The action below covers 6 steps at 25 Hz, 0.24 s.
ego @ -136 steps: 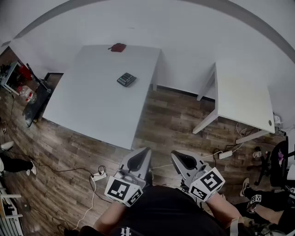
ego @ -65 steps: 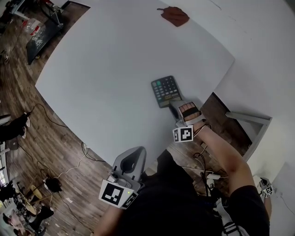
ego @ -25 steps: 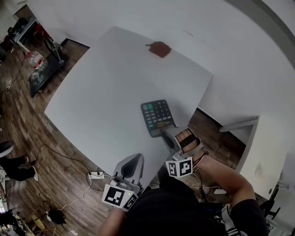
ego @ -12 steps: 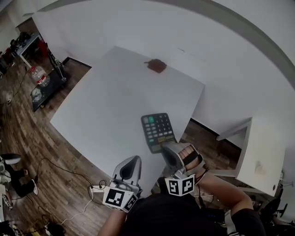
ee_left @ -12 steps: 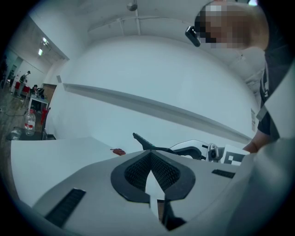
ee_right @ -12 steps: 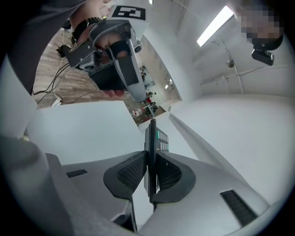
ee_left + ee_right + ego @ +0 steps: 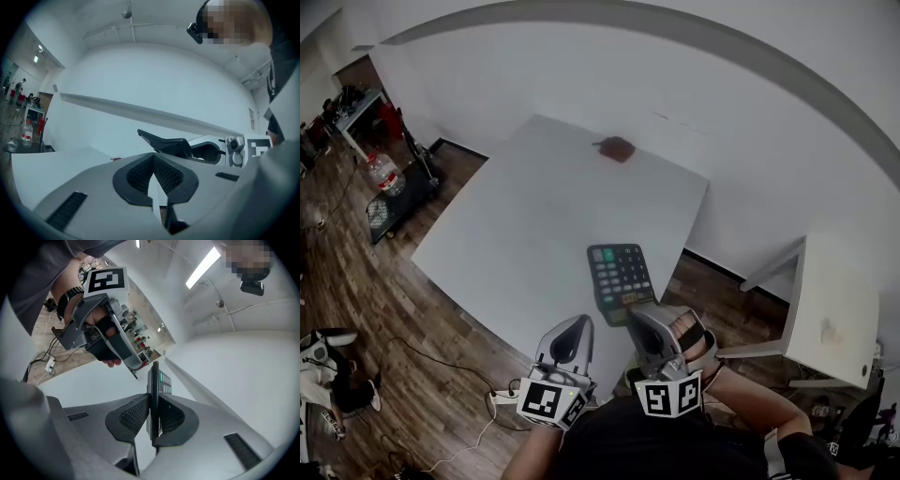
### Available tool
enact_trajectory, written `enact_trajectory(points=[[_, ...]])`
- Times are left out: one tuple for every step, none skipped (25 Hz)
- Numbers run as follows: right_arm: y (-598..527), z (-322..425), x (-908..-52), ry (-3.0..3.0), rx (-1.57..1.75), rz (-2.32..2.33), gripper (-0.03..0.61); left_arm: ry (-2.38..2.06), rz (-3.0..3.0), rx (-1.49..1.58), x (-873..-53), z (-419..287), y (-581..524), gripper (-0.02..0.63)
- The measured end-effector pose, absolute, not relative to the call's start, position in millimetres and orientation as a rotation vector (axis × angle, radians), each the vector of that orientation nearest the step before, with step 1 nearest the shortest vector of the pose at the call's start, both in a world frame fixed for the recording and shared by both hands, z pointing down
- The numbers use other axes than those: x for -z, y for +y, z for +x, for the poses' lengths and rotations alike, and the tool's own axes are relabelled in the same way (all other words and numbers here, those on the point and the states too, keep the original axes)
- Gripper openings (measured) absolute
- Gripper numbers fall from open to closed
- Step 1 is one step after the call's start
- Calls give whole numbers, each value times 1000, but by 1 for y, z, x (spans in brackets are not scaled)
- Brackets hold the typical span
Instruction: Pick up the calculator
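Evidently we are at the lifting stage: our right gripper [image 7: 637, 317] is clamped on the near edge of the calculator [image 7: 621, 277], which sticks out over the white table [image 7: 506, 234], close to its near edge. From the right gripper view its pads [image 7: 133, 416] pinch the slab edge-on, firmly. It seems raised clear of the tabletop, though from above we cannot be sure. Next we would need a steady, level raise without loosening. Our left gripper [image 7: 574, 330] hangs beside, jaws pressed together on nothing.
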State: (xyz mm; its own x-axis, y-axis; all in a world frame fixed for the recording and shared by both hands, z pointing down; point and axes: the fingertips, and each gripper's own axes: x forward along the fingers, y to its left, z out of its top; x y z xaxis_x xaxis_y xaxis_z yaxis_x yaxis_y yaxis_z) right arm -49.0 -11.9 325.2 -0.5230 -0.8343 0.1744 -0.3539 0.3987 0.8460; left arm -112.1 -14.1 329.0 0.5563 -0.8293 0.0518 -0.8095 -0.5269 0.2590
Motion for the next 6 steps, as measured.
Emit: enact_trajectory(points=[[-17,-46,-328,-2066,1039,1008,58,-1365,2541,114,-330,-109,-18,5],[-21,-44,-331,-2070,1036,1006,58,-1366,2542,113,-332,-107,-23,5],[-24,-42,-333,-2073,1034,1005,58,-1365,2543,112,-334,-105,-26,5],[-24,-41,-335,-2074,1033,1005,58,-1365,2544,112,-335,-103,-26,5],[-24,-40,-336,-2075,1032,1005,58,-1364,2546,112,-336,-102,-26,5],[-23,-39,-336,-2077,1031,1005,58,-1363,2548,112,-336,-100,-26,5]])
